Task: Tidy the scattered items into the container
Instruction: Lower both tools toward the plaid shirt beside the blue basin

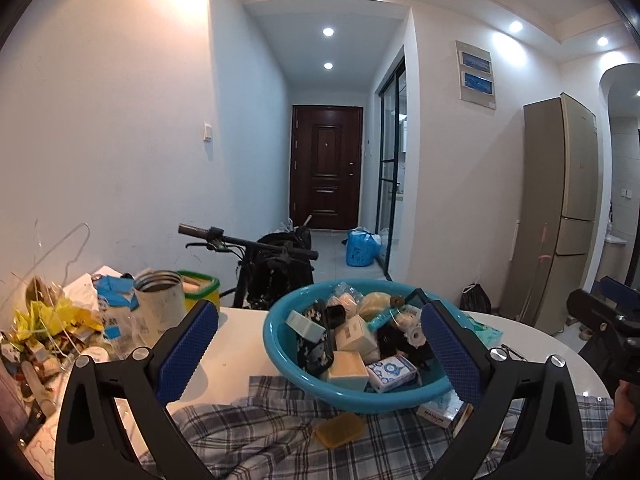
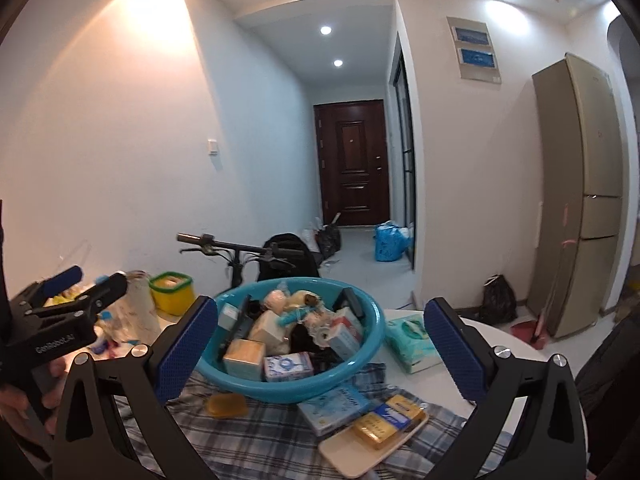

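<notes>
Basin nearly full, a few stragglers left on the cloth.

Left wrist view: the left gripper (image 1: pixel 320 350) is spread wide with nothing in it, facing the teal basin (image 1: pixel 280 354) on the plaid cloth (image 1: pixel 260 432). The basin is heaped with small boxes, a dark patterned pouch (image 1: pixel 314 344) and wrapped bits. Still out: an amber soap bar (image 1: pixel 339 430) just in front of it. Right wrist view: the right gripper (image 2: pixel 320 350) is likewise wide open and empty. Left to gather, I'd say, are a blue box (image 2: pixel 334 406) touching the basin's base, a yellow pack (image 2: pixel 390 420) on a pale tray (image 2: pixel 360 456), and a tissue pack (image 2: pixel 412 340) beside it.
</notes>
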A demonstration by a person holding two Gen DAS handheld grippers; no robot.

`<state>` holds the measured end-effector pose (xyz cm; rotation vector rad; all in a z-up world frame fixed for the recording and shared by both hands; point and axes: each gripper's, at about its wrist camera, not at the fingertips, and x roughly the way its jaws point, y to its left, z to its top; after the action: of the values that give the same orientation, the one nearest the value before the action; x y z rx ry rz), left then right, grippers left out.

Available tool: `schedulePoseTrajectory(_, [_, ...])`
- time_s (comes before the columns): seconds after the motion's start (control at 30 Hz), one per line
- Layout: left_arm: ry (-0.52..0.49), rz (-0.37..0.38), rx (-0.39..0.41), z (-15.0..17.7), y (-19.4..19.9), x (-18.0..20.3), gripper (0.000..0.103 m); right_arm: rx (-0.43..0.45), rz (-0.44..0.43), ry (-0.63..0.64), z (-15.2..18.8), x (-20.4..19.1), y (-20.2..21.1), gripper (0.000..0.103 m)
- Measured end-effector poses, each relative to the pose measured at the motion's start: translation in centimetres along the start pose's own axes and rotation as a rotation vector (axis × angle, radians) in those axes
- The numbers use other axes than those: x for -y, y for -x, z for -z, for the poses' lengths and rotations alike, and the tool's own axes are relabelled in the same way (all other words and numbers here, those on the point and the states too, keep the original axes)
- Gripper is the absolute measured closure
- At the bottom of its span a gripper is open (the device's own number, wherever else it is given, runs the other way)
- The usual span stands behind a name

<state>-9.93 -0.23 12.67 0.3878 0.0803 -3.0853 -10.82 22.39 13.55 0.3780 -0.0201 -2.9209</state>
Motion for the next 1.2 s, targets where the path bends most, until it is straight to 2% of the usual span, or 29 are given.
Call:
schedulePoseTrajectory(0.17, [-0.006, 0.077, -0.103, 2.3, -1.9, 0.4, 0.0, -0.03, 0.038, 0.046, 1.8, -0.2, -1.0, 0.0])
schedulePoseTrajectory(0.3, [0.011, 0.125, -0.187, 3.6, -3.5, 0.8, 0.0, -0.068, 0.031, 0.042, 2.7, 0.0, -2.0, 0.0])
schedulePoseTrajectory(0.4, [0.0, 0.12, -0.208, 4.7, -4.2, 1.2, 0.0, -0.114, 0.05, 0.035, 3.5, 0.4, -3.2, 0.0])
schedulePoseTrajectory(0.5, [-0.005, 0.13, -0.269, 5.8, -5.1, 1.3, 0.0, -0.166, 0.063, 0.026, 4.3, 0.8, -4.4, 0.0])
schedulePoseTrajectory(0.83, [-0.003, 0.091, -0.398, 9.1, -8.7, 0.8, 0.0, -0.258, 0.08, -0.011, 6.7, 1.9, -7.6, 0.0])
schedulePoseTrajectory(1.2, [-0.024, 0.065, -0.47, 12.3, -12.4, 0.7, 0.0, -0.344, 0.103, -0.048, 9.0, 3.5, -9.9, 0.0])
